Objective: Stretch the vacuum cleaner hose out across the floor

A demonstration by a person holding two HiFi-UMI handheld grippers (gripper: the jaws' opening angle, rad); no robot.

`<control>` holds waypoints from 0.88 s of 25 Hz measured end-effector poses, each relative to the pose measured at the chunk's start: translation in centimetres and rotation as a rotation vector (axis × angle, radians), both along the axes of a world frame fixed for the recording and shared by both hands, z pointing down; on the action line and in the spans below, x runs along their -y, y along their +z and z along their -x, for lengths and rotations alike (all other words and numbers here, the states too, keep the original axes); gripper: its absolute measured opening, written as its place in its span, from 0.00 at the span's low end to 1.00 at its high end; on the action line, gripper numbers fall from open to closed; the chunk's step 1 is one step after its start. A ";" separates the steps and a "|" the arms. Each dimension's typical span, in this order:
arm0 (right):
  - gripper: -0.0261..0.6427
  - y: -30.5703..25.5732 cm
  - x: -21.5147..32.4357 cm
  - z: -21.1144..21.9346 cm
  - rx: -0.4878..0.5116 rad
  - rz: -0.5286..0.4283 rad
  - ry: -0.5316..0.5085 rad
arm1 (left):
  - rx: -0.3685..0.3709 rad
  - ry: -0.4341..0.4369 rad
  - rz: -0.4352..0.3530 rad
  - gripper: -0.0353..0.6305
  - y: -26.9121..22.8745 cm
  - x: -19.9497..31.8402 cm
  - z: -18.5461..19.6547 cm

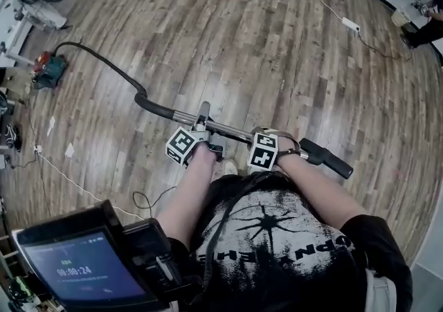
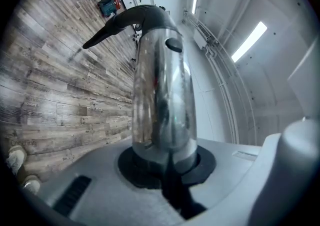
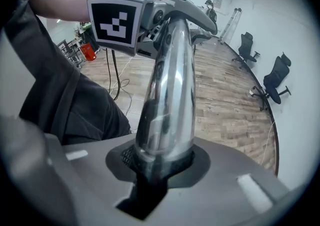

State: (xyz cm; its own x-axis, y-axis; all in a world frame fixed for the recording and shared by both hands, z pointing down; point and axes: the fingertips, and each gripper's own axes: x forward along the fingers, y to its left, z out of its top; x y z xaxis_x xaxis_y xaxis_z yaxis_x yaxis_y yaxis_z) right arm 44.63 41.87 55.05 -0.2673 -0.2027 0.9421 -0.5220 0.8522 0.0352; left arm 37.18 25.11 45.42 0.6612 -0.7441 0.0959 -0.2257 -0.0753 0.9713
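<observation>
One black hose point(image 1: 104, 60) curves to the floor's point(image 1: 277, 41) left edge from one chrome tube point(image 1: 232, 129). Two grippers clamp that tube: left gripper point(image 1: 202, 127), right gripper point(image 1: 275, 141).

The wooden floor point(image 1: 263, 41) ahead lies broadly open. On the left the black hose point(image 1: 104, 61) snakes across it from the metal wand point(image 1: 228, 129) to the red vacuum cleaner point(image 1: 48, 70); a thin cable point(image 1: 76, 180) trails nearby. A power strip point(image 1: 350, 24) lies far right.
</observation>
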 end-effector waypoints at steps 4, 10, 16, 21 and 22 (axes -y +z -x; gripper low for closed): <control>0.17 -0.2 1.8 -0.8 -0.005 -0.005 0.072 | -0.019 0.039 0.001 0.12 0.0 1.8 -1.2; 0.16 0.6 1.9 -1.9 -0.035 0.020 0.119 | -0.053 0.084 0.025 0.12 1.8 2.5 -2.8; 0.16 1.2 0.9 -1.9 0.011 0.048 0.173 | -0.004 0.141 0.047 0.12 2.6 2.1 -4.1; 0.16 1.5 0.5 -3.3 0.055 0.059 0.185 | 0.088 0.174 0.070 0.15 3.2 1.6 -6.2; 0.16 1.7 0.5 -3.8 0.054 0.058 0.184 | 0.099 0.181 0.069 0.15 3.4 1.6 -6.6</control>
State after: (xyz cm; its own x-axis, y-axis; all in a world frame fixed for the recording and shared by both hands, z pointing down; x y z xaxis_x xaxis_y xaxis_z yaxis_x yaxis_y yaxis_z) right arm 48.41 41.32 56.73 -0.2810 -0.1986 0.9389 -0.6692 0.7418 -0.0434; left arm 43.83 23.54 48.85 0.7681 -0.6038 0.2134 -0.3091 -0.0577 0.9493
